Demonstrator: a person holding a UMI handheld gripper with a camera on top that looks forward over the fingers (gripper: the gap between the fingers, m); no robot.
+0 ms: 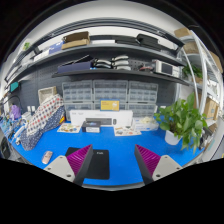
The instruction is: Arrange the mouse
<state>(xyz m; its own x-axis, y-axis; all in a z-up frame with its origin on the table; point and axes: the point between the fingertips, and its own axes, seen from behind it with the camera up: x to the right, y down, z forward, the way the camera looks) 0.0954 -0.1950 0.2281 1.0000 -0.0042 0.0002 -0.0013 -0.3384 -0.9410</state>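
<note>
Hand-held gripper [111, 160], fingers apart over blue counter [125, 143], black mouse pad [97, 164] between them; mouse [47, 157] left of fingers; potted plant [184, 122] right.

White tongs [112, 163], magenta inner pads [82, 160]

blue table [115, 150] — black mouse pad [97, 163]; mouse [47, 157] beside it; potted plant [184, 120]; white boxes [98, 125] behind
</note>
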